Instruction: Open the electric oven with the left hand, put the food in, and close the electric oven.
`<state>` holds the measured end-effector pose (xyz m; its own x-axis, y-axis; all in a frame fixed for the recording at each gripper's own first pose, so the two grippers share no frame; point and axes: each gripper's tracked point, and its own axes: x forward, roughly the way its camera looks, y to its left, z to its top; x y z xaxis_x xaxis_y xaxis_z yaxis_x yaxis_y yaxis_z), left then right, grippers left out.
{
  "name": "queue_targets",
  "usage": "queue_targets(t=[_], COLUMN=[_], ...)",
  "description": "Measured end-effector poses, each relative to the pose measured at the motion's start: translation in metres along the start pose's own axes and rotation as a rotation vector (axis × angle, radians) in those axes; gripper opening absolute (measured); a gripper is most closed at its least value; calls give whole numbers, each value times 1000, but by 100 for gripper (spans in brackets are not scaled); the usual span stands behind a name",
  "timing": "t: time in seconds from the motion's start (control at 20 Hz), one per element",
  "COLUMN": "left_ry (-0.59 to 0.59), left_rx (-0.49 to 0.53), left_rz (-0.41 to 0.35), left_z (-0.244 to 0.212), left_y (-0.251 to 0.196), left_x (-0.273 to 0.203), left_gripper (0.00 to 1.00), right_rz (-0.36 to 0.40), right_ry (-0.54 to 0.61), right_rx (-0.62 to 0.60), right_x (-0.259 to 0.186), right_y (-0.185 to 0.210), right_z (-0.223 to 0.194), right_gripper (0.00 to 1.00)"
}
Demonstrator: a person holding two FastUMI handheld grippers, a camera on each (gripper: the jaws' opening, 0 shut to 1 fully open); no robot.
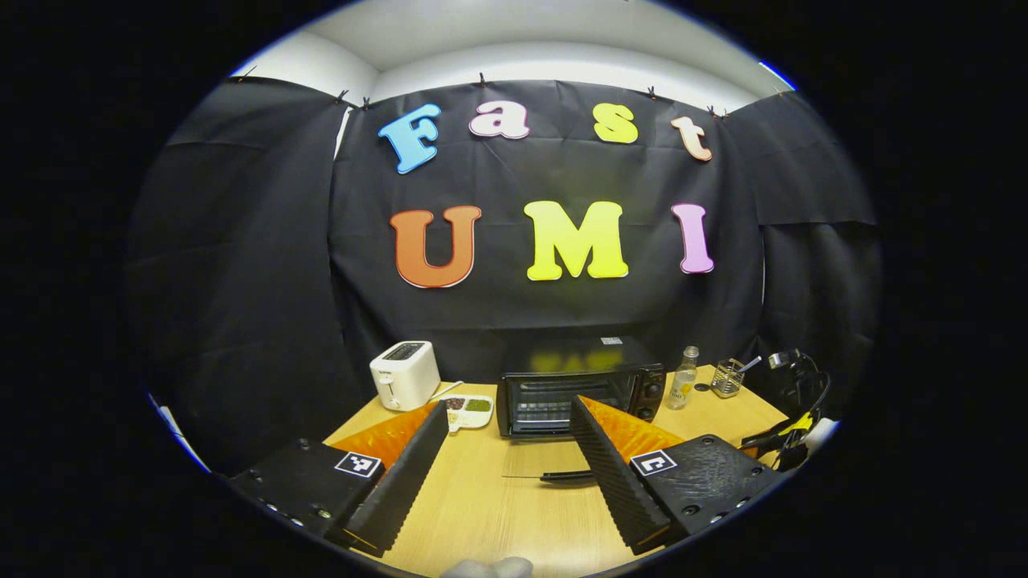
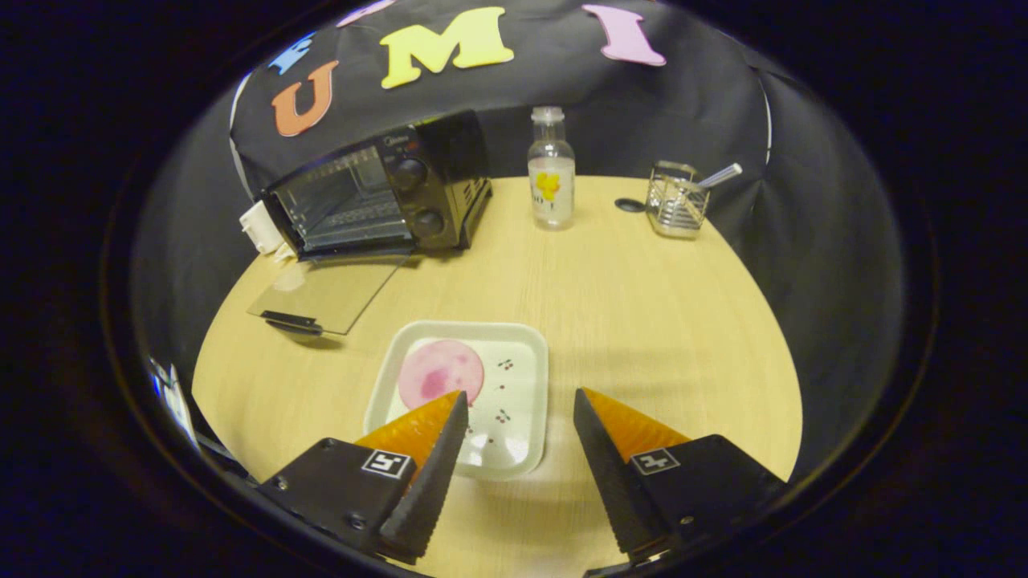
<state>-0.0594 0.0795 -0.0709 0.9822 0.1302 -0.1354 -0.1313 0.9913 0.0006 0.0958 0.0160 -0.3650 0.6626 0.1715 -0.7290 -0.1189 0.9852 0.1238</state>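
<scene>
In the left gripper view we look straight across the wooden table (image 1: pixel 498 514) at the electric oven (image 1: pixel 580 392), which sits at the far edge against the booth wall. Its glass door (image 1: pixel 546 461) is already dropped flat toward us, with the dark handle (image 1: pixel 566 476) at the near edge. The left gripper (image 1: pixel 510 449) hangs over the table in front of it, fingers spread wide and holding nothing. A white toaster (image 1: pixel 405 374) and a small divided dish (image 1: pixel 468 410) stand to the left of the oven, a bottle (image 1: pixel 683 379) to its right.

In the right gripper view the food, a pink round slice (image 2: pixel 441 372), lies on a white tray (image 2: pixel 526 353) just ahead of the right gripper (image 2: pixel 518 429). The fingers are parted and empty; one fingertip overlaps the tray's near corner in the picture, though we cannot say if it touches. The oven (image 2: pixel 377 197) stands ahead and to the left, well apart from the tray, with the open door (image 2: pixel 325 293) lying between. The bottle (image 2: pixel 551 170) and a wire holder (image 2: pixel 677 201) stand farther back.

We judge the right gripper is the nearer one to the food, and the carry must run forward and leftward, over the lowered door, into the cavity.
</scene>
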Motion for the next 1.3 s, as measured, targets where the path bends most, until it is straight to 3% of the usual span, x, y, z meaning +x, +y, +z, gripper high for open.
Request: queue_targets(t=[0.15,0.2,0.35,0.4,0.45,0.5,0.65,0.8,1.0,1.3], left_ry=[-22,-27,-29,-29,-23,-19,-22,-20,-19,-10], left_rx=[11,6,-3,-8,-10,-14,-31,-37,-60,-49], left_rz=[47,59,79,81,87,92,91,91,86,79], left_z=[16,19,21,23,21,19,18,14,12,10], left_y=[5,6,8,7,8,8,6,4,-1,-7], left_x=[-4,-5,-1,0,2,4,9,12,11,12], left_gripper=[97,96,96,96,96,96,96,96,96,96], right_rz=[20,30,42,22,6,-7,-10,30,91,239], right_ry=[73,93,139,143,166,178,253,301,349,330], right_rx=[32,50,76,78,72,70,66,140,162,350], right_x=[18,22,30,32,32,31,29,28,28,20], right_y=[-3,-4,-1,-4,-8,-10,-11,-13,-14,-11], right_z=[-2,-3,-6,-4,-8,-7,-7,-6,-6,-7], right_gripper=[68,58,54,39,34,22,18,2,1,1])
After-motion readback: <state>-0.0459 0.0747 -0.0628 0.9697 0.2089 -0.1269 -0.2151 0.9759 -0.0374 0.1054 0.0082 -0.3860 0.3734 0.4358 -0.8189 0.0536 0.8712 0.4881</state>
